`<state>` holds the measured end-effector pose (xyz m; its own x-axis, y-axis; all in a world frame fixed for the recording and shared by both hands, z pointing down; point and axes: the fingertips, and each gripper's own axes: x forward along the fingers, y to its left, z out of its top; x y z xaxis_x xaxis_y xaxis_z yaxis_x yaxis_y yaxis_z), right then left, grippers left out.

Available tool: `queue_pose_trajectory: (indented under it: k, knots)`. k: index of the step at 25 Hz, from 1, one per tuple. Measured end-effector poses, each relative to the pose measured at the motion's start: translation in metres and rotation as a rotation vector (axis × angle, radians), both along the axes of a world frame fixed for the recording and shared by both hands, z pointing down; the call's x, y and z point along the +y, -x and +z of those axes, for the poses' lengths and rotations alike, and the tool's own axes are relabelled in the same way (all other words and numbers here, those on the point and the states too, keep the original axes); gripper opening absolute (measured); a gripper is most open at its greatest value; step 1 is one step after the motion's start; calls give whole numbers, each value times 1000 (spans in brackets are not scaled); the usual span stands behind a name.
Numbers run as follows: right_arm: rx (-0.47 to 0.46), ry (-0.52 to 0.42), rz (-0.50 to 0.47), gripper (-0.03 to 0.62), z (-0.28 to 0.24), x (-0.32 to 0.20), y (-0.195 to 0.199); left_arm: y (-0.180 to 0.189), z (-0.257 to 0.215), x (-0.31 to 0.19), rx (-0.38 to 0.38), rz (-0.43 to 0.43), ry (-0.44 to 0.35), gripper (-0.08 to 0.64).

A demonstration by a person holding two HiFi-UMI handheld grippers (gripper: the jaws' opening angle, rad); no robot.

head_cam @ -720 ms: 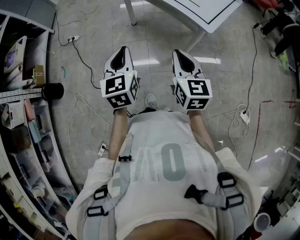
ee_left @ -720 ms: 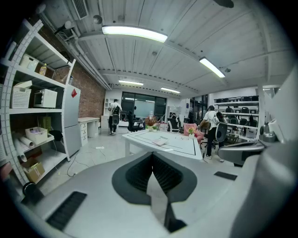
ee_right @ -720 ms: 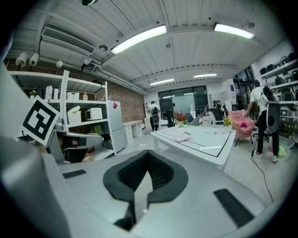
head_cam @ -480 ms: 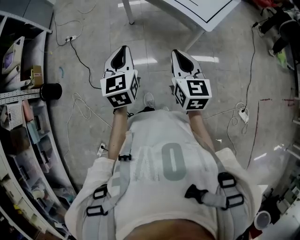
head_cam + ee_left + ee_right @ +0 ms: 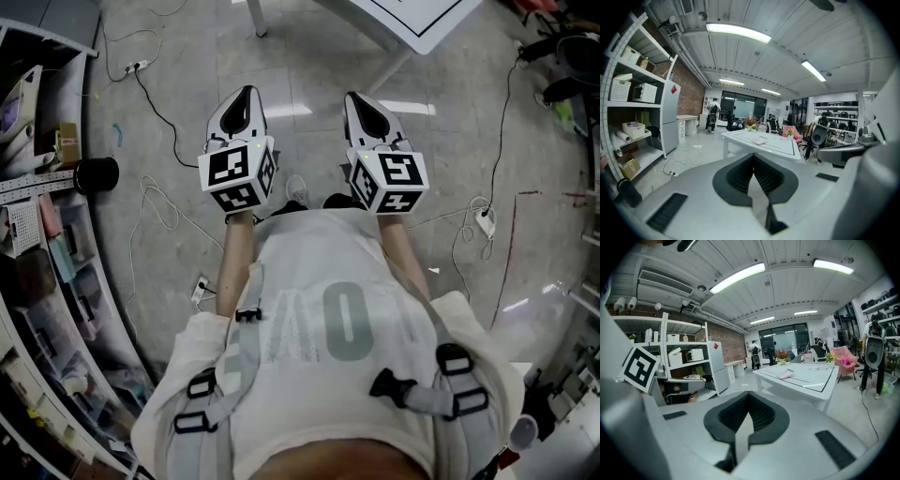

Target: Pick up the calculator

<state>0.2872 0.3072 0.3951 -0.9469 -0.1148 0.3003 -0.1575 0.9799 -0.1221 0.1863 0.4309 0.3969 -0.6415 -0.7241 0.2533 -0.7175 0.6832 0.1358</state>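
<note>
both claws clenched on nothing here: the left gripper [image 5: 753,155] has its ribbed pads pressed tip to tip, the right gripper [image 5: 749,393] the same. both are held out over the floor [image 5: 305,56], well apart from the target. the calculator [image 5: 786,374] lies flat on the white table [image 5: 816,377] ahead, inside the black outline, nearer the table's left edge than its right as the right gripper view shows it. from here it is a small pale slab, probably light, stiff plastic with a slick shell. so i'd judge the hold belongs across its two long side edges: jaws opened first, pads low at the tabletop, firm enough not to skid, clear of the keys. hard to make out: keys, screen and thickness are too small to read. in the head view only a corner of the table shows at the top edge, and the calculator is cut off there.
</note>
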Motion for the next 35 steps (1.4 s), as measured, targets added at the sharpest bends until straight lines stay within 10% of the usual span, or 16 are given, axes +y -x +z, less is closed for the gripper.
queue_pose_trajectory:
  k: [17, 35]
  knots:
    - [-8, 76, 109, 5, 34, -40, 48, 64, 20, -36, -21, 85, -31, 20]
    - [-28, -8, 90, 5, 2, -238, 297, 296, -19, -235, -120, 134, -91, 20]
